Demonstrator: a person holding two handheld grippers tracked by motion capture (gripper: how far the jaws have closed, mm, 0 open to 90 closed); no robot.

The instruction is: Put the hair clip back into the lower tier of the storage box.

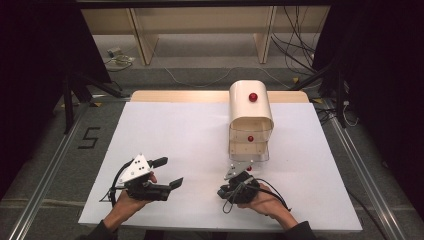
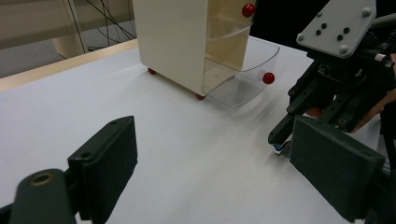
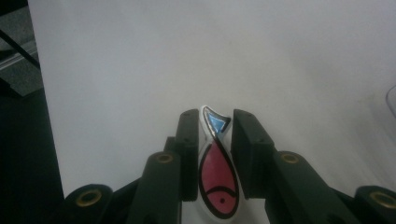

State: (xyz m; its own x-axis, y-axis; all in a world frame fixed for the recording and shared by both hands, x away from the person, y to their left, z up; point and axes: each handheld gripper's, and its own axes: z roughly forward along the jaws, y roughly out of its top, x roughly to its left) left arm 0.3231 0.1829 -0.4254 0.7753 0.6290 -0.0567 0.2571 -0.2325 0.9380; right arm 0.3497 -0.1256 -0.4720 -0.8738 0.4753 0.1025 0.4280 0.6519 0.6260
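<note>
Right tongs (image 3: 215, 140) clamp a fish-shaped piece (image 3: 217, 177); left tongs (image 2: 215, 163) gape above white table (image 1: 175, 130).

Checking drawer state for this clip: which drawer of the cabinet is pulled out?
The bottom clear drawer of the cream cabinet, jutting forward with its red knob; the upper drawer sits flush.

Looks like a lab or recording studio rigged for handling trials. White-covered wooden table (image 1: 165, 125) at centre, black curtains (image 1: 30, 45) at nine and three o'clock, aluminium rails (image 1: 50, 165) along the grey carpet, a black taped "5" (image 1: 89, 137) at nine, loose black cables (image 1: 295, 40) at one o'clock, pale wooden shelving (image 1: 200, 25) at twelve.
</note>
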